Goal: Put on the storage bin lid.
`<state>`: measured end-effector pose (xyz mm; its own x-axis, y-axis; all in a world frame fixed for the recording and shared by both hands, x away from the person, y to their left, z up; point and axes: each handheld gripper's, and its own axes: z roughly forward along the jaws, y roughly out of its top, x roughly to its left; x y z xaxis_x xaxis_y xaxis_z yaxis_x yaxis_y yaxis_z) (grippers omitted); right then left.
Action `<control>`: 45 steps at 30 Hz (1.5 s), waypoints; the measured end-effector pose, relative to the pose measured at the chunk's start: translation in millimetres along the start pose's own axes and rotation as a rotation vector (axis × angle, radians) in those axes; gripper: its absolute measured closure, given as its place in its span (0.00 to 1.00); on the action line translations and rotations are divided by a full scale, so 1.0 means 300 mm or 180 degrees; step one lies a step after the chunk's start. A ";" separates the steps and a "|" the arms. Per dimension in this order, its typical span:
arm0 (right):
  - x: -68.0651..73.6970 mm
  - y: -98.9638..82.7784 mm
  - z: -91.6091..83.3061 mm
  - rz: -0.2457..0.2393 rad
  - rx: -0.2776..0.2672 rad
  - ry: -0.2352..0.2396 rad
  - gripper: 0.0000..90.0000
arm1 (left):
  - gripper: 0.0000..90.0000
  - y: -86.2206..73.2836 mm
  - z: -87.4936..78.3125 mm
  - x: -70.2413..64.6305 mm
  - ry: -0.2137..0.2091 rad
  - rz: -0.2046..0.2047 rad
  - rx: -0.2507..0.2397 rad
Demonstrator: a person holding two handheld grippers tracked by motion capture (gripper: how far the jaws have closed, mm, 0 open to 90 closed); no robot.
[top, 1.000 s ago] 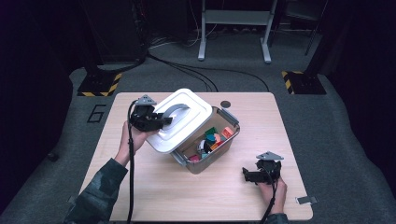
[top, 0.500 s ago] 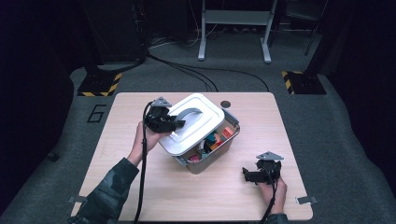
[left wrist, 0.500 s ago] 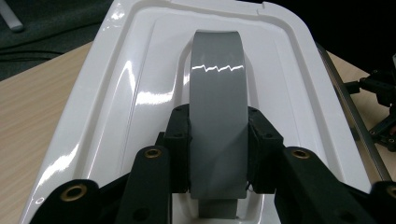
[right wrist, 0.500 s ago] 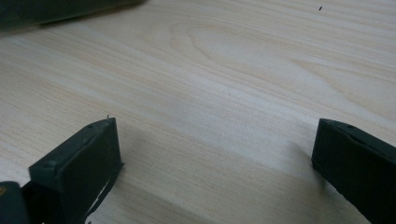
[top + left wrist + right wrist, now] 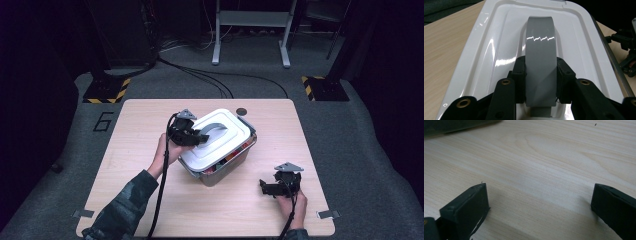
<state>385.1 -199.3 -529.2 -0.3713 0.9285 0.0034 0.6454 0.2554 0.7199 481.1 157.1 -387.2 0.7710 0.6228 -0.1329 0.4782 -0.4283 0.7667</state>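
Lid almost seated on the grey box at mid-table, near edge apparently not yet down, colourful contents peeking beneath; pressing home left to do. Left gripper clamped on the lid's grey handle. Right gripper parked on the table, jaws apart, empty. Versus earlier: lid carried across and lowered over the box.

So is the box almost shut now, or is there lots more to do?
Nearly. The white lid sits over the box but looks tilted, with colourful things peeking out under its edge. The left gripper is clamped on the lid's grey handle. Left: press it flat. The right gripper rests open on the table.
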 end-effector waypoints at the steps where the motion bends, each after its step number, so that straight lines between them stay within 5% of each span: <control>1: 0.000 0.000 0.000 0.0000 0.0001 -0.0005 0.00 | 0.74 0.000 0.001 -0.002 -0.0009 0.0009 0.0004; 26: 0.000 0.000 0.000 -0.0001 0.0002 -0.0006 0.00 | 0.74 -0.032 -0.004 -0.088 -0.0039 -0.0040 -0.0026; 45: 0.001 0.000 0.000 0.0003 0.0002 -0.0006 0.00 | 0.73 -0.015 0.039 -0.090 -0.0007 -0.0025 -0.0039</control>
<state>385.0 -199.2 -529.1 -0.3694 0.9293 0.0026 0.6461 0.2548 0.7195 463.0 134.4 -394.4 0.7681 0.6248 -0.1403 0.4790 -0.4153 0.7733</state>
